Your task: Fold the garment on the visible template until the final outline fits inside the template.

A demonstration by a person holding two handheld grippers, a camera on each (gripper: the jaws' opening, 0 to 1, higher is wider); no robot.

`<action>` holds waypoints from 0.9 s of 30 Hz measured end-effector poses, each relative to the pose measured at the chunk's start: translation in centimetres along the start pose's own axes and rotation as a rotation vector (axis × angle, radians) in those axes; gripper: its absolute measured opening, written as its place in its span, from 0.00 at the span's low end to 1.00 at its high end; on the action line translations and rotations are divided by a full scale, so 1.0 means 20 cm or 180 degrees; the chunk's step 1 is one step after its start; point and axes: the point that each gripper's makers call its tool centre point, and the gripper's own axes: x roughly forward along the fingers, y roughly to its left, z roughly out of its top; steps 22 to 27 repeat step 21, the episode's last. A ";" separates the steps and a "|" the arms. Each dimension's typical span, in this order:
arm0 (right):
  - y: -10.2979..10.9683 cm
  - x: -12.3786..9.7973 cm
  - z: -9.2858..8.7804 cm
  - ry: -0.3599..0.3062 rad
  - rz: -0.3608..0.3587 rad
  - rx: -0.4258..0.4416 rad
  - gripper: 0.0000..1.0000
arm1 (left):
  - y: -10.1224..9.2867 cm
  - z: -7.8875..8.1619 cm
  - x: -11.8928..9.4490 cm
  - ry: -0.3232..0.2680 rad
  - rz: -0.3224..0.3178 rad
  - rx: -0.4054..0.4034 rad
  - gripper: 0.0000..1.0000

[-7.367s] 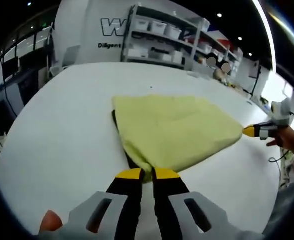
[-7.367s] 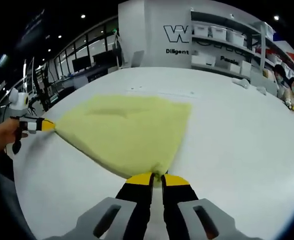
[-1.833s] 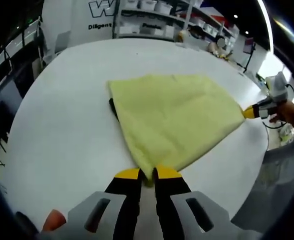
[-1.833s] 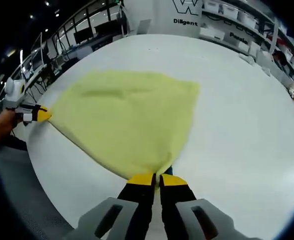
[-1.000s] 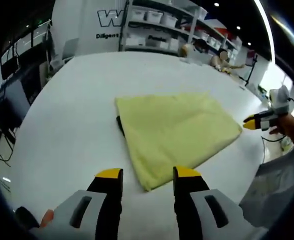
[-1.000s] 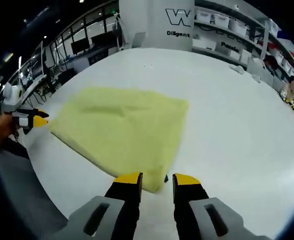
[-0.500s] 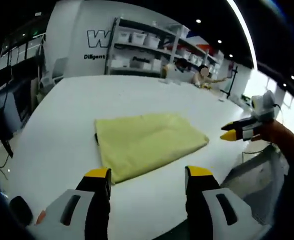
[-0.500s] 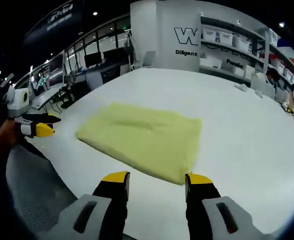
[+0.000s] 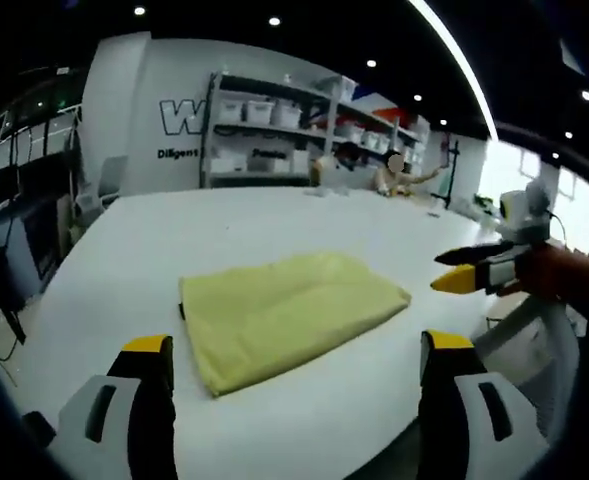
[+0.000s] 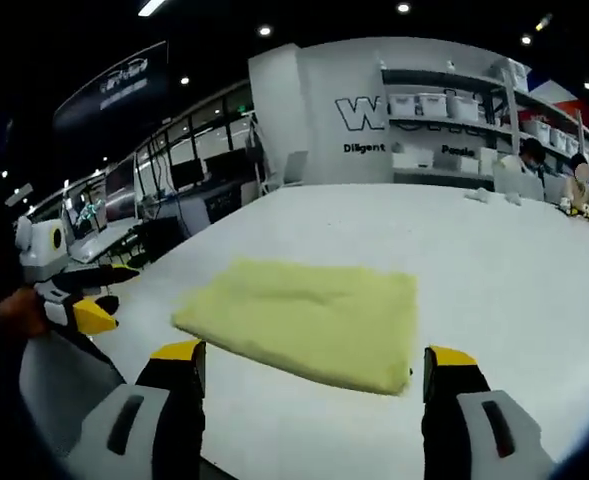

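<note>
Where garment covers table, template hidden; left gripper, right gripper fingers wide.

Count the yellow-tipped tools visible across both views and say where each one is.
2. The left tool and the right tool are each open and clear of the folded garment, at the table's near edge.
</note>
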 end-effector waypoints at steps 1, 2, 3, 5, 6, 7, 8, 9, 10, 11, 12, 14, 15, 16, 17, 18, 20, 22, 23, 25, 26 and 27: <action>0.01 0.00 0.01 -0.0052 0.0015 -0.0015 0.94 | 0.01 0.00 0.00 0.0008 0.0013 -0.0008 0.99; 0.02 0.00 0.02 -0.0055 0.0039 -0.0025 0.95 | 0.01 0.00 0.00 -0.0005 0.0016 -0.0022 0.99; 0.03 0.00 0.01 -0.0053 0.0047 -0.0024 0.96 | 0.00 0.03 -0.01 -0.0095 -0.0014 -0.0095 0.99; 0.02 0.00 0.02 -0.0064 0.0033 -0.0035 0.97 | 0.00 0.03 -0.01 -0.0103 -0.0016 -0.0070 0.99; 0.01 0.00 0.02 -0.0072 0.0021 -0.0016 0.97 | 0.00 0.02 -0.01 -0.0066 -0.0007 -0.0054 0.99; 0.01 0.00 0.03 -0.0091 0.0012 0.0003 0.97 | 0.00 0.02 -0.01 -0.0070 -0.0012 -0.0047 0.99; 0.00 -0.01 0.03 -0.0108 -0.0001 0.0007 0.98 | 0.00 0.03 -0.01 -0.0101 -0.0015 -0.0049 0.99; 0.00 -0.01 0.04 -0.0156 -0.0013 0.0005 0.98 | 0.00 0.04 -0.02 -0.0145 -0.0009 -0.0056 0.99; 0.00 -0.02 0.06 -0.0224 -0.0025 -0.0004 0.99 | 0.01 0.05 -0.03 -0.0182 0.0005 -0.0059 0.99; 0.00 -0.02 0.07 -0.0249 -0.0039 -0.0007 0.99 | 0.01 0.05 -0.03 -0.0197 0.0015 -0.0077 0.99; -0.01 -0.03 0.08 -0.0299 -0.0064 -0.0017 0.99 | 0.02 0.06 -0.03 -0.0217 0.0026 -0.0102 0.99; -0.01 -0.04 0.08 -0.0299 -0.0088 -0.0038 0.99 | 0.02 0.05 -0.03 -0.0205 0.0034 -0.0123 0.99; -0.01 -0.03 0.07 -0.0272 -0.0099 -0.0047 0.99 | 0.02 0.05 -0.03 -0.0204 0.0031 -0.0121 0.99; -0.02 -0.02 0.05 -0.0209 -0.0106 -0.0044 0.99 | 0.01 0.05 -0.02 -0.0202 0.0029 -0.0109 0.99; -0.02 -0.02 0.04 -0.0178 -0.0095 -0.0028 0.99 | 0.01 0.05 -0.02 -0.0198 0.0037 -0.0090 0.99; -0.03 -0.01 0.03 -0.0156 -0.0095 -0.0011 0.99 | 0.01 0.05 -0.02 -0.0199 0.0039 -0.0088 0.99; -0.03 -0.02 0.03 -0.0168 -0.0116 -0.0025 0.99 | 0.02 0.05 -0.02 -0.0211 0.0057 -0.0116 0.99; -0.03 -0.02 0.03 -0.0172 -0.0120 -0.0026 0.99 | 0.03 0.06 -0.02 -0.0227 0.0081 -0.0106 0.99; -0.03 -0.02 0.03 -0.0172 -0.0120 -0.0026 0.99 | 0.03 0.06 -0.02 -0.0227 0.0081 -0.0106 0.99; -0.03 -0.02 0.03 -0.0172 -0.0120 -0.0026 0.99 | 0.03 0.06 -0.02 -0.0227 0.0081 -0.0106 0.99; -0.03 -0.02 0.03 -0.0172 -0.0120 -0.0026 0.99 | 0.03 0.06 -0.02 -0.0227 0.0081 -0.0106 0.99; -0.03 -0.02 0.03 -0.0172 -0.0120 -0.0026 0.99 | 0.03 0.06 -0.02 -0.0227 0.0081 -0.0106 0.99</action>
